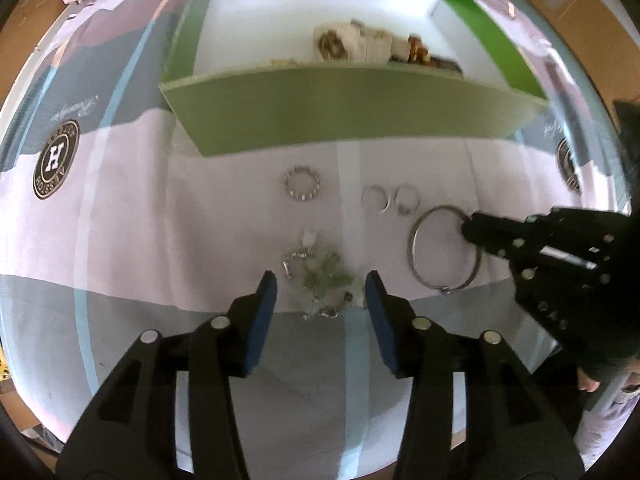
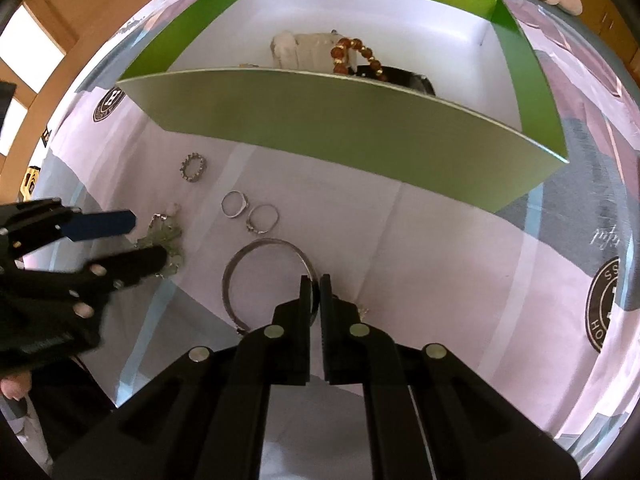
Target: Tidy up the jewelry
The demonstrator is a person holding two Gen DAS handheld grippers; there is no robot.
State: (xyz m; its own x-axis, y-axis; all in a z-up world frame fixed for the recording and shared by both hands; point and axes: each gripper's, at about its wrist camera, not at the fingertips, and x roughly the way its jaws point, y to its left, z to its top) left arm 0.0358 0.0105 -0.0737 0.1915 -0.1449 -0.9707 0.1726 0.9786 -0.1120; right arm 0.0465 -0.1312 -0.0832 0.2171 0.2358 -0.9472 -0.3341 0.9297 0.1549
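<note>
**Right claw pinching the bangle rim, box just ahead**

Between the tips of the right claw [image 2: 315, 280], low in the centre of its own view, sits the right-hand rim of the silver bangle [image 2: 240, 276]; the fingers are pressed nearly together on that rim, and the rest of the hoop lies flat on the cloth [image 2: 400, 240], spreading to the left of the tips. The left claw [image 1: 320, 286] stands spread wide over the tangled green-and-silver chain [image 1: 320, 276] at lower centre of its view, gripping nothing. Two small rings [image 2: 250, 210] and a beaded ring [image 2: 194, 167] lie further up, between the claws and the green box [image 2: 320, 116]. The box's near wall crosses the upper half of both views, with a brown bead bracelet [image 2: 356, 54] already inside. The right claw is clearly nearer the bangle; its likely path is up and forward over that wall, with open white floor at the box's right side.
</note>
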